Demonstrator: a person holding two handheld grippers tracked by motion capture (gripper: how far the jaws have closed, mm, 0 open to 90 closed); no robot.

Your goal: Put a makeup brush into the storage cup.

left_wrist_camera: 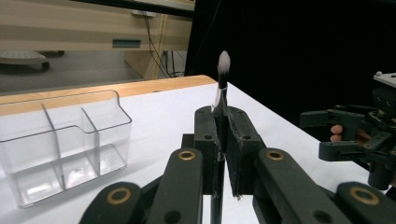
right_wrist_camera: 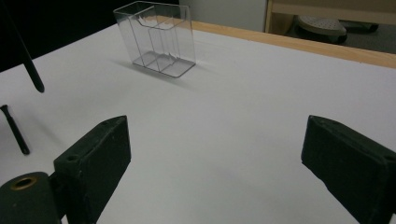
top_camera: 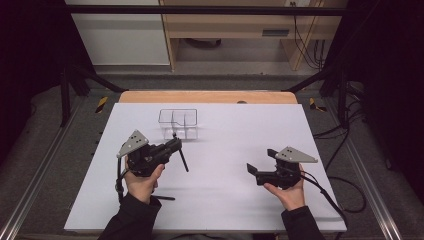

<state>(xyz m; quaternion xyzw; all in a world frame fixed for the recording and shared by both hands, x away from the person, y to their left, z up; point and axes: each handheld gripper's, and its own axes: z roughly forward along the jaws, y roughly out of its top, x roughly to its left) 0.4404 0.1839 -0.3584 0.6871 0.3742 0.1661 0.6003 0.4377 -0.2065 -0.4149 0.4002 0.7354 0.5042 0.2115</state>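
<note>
The left gripper (left_wrist_camera: 223, 154) has its jaws closed on a brush (left_wrist_camera: 222, 88), clamped partway along the handle. In the left gripper view the brush stands upright between the jaws, long axis vertical, white bristle tip up and the black handle running down out of sight. From the high view the left gripper (top_camera: 175, 145) holds the brush (top_camera: 183, 159) so its handle slants down toward the person over the white table (top_camera: 230, 200). The right gripper (top_camera: 256, 172) is wide open and holds nothing, well apart to the right.

Two brushes: the held one and a second brush (top_camera: 163, 198) lying flat near the left sleeve. One clear organiser (top_camera: 178, 123) stands just beyond the left gripper, with three compartments.
</note>
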